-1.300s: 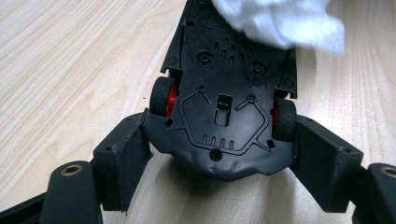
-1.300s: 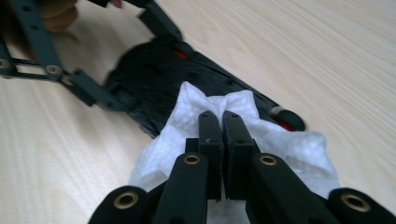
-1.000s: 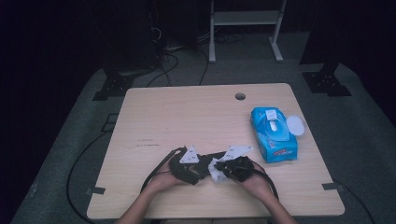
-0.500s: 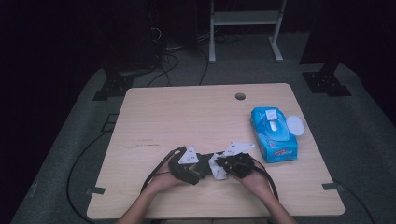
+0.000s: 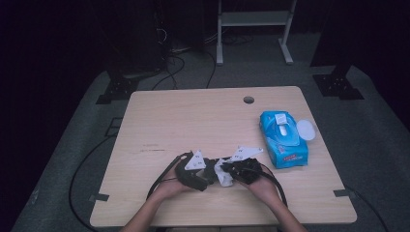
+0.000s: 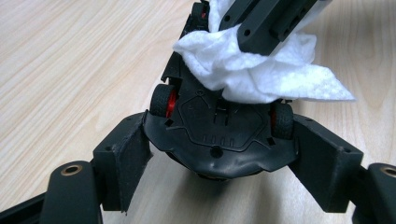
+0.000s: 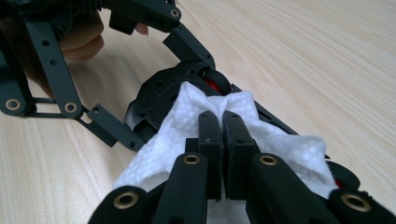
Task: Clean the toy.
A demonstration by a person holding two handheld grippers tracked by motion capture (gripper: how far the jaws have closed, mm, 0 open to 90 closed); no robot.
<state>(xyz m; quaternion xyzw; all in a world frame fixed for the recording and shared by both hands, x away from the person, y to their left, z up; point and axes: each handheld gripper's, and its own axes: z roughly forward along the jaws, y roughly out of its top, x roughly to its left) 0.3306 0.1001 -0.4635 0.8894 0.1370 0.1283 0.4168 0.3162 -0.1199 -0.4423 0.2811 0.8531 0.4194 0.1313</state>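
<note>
Lying belly-up near the table's (image 5: 159,116) front edge, the toy car (image 6: 219,135) shows a black underside and red-hubbed black wheels. The left gripper (image 6: 219,163) clamps its body from both sides. A crumpled white wipe (image 7: 196,116) rests against the chassis, pinched in the right gripper (image 7: 222,126). A blue wipe pack (image 5: 283,140) sits by the right edge.

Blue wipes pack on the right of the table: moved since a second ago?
No. The blue plastic wipes pack lies in the same spot below and right of the round hole in the light wooden table, white lid flap open toward the right edge.
</note>
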